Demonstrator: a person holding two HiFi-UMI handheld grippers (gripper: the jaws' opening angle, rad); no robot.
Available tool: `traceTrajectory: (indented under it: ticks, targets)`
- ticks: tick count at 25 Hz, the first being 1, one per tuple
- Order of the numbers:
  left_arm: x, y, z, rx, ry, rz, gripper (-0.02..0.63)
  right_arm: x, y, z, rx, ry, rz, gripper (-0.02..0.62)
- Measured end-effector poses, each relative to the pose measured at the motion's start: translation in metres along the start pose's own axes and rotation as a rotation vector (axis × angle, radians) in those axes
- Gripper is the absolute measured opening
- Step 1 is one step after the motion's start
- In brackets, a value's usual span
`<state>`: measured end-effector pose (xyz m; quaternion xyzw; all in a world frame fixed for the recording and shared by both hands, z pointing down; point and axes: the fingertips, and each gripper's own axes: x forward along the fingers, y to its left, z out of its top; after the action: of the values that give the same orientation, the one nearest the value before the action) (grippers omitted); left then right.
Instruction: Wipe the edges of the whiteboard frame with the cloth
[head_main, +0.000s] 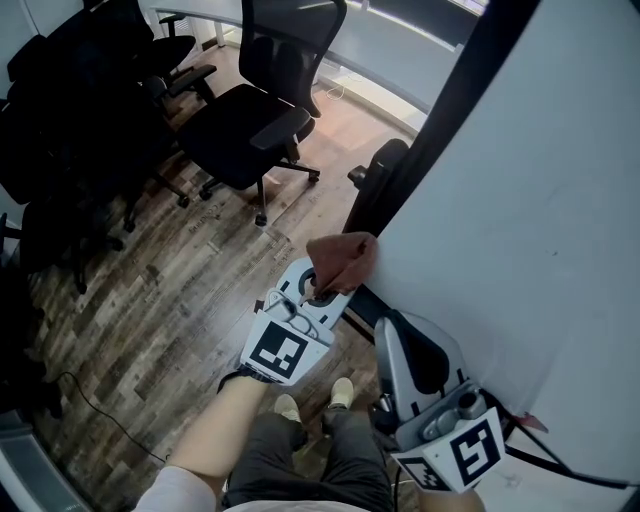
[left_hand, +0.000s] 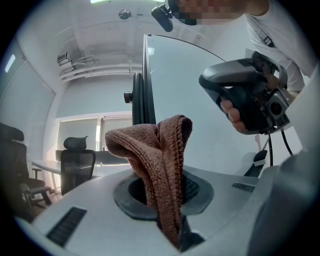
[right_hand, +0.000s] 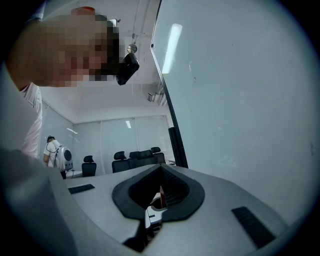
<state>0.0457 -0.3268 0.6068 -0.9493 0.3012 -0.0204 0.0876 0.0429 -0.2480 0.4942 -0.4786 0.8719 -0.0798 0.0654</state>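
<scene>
Your left gripper (head_main: 322, 285) is clenched on the brown cloth (head_main: 345, 258). The cloth bunches up out of its jaws and touches the dark frame (head_main: 440, 130) at the edge of the whiteboard (head_main: 520, 200). Your right gripper (head_main: 398, 335) sits lower, close to the board's white face, its jaws drawn together with nothing between them. Below you is a wood-plank floor (head_main: 180, 290), where black office chairs (head_main: 260, 110) stand well away from the board.
</scene>
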Motion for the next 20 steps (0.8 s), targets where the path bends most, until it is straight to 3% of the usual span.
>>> traceTrajectory:
  ticks: [7, 12, 20]
  targets:
    - [0.0, -0.008, -0.046, -0.038, 0.031, 0.009, 0.064, 0.002, -0.003, -0.023, -0.006, 0.022, 0.004, 0.002]
    - [0.0, -0.013, -0.078, -0.133, 0.066, 0.025, 0.064, 0.004, -0.008, -0.036, -0.011, 0.037, 0.003, 0.002]
    - [-0.002, -0.019, -0.107, -0.145, 0.113, 0.024, 0.064, 0.001, -0.009, -0.049, -0.017, 0.06, -0.012, 0.002]
